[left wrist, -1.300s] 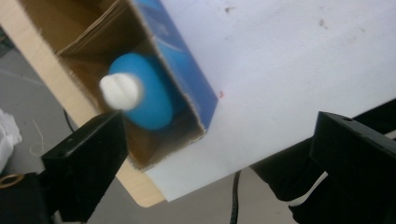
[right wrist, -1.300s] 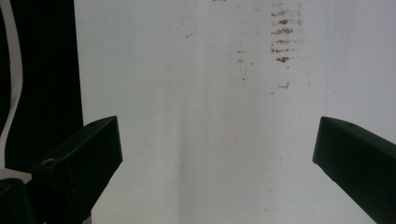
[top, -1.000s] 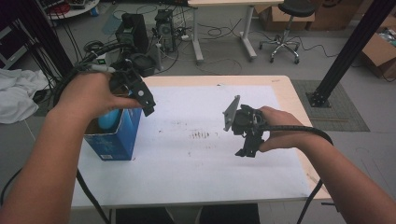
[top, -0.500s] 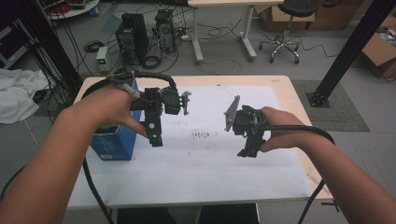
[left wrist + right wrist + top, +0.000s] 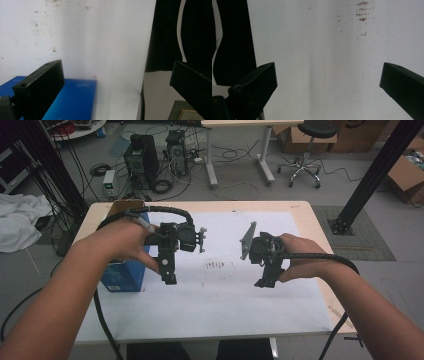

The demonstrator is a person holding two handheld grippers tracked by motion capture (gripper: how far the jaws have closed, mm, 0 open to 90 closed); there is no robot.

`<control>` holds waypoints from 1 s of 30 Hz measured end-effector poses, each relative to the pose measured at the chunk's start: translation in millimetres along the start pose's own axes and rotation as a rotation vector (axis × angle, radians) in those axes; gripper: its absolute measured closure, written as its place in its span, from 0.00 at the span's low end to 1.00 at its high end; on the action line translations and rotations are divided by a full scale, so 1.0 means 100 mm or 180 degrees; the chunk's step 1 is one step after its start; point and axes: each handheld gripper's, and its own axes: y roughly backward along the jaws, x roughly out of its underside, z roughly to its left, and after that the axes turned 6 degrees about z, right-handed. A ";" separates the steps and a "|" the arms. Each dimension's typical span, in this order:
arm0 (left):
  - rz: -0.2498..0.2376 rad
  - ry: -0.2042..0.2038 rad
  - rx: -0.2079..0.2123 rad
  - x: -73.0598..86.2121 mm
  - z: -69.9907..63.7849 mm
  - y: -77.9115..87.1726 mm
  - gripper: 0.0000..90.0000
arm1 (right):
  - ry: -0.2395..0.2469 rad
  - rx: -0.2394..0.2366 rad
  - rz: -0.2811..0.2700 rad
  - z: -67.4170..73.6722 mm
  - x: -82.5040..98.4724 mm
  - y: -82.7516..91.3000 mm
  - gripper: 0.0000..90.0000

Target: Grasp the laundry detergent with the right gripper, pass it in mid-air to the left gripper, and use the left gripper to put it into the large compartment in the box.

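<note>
While both forearms enter from the bottom of the high view, much of each tool is covered by the hand that holds it. The left hand-held gripper (image 5: 169, 270) sits left of centre, its body pointing down the frame toward the person, and the left hand (image 5: 120, 245) hides its rear part. The right hand-held gripper (image 5: 265, 277) sits right of centre, also pointing down the frame, with the right hand (image 5: 295, 257) wrapped over its far side and a grey plate (image 5: 247, 240) tilted up at its top.

Seen along its own jaws, the left hand-held gripper (image 5: 116, 82) is released: the two black jaws stand wide apart with nothing between them, the right one cut off by the frame edge. Below them lies the white sheet (image 5: 100, 37), and at the lower left a blue box (image 5: 72, 100), partly hidden behind the left jaw; its print is too blurred to read. The right hand-held gripper (image 5: 328, 82) is likewise released, jaws far apart over bare white paper with faint brown marks (image 5: 362, 10) at the upper right.

On the bench (image 5: 305, 212), the blue box (image 5: 125, 275) stands at the left edge of the sheet, largely covered by the left hand and forearm. A black cable (image 5: 160, 212) arcs over it.
</note>
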 end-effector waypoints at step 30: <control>-0.0027 -0.0044 0.0038 -0.08 0.03 -0.05 0.00 | -0.0021 -0.0018 -0.0001 -0.02 0.04 0.00 0.01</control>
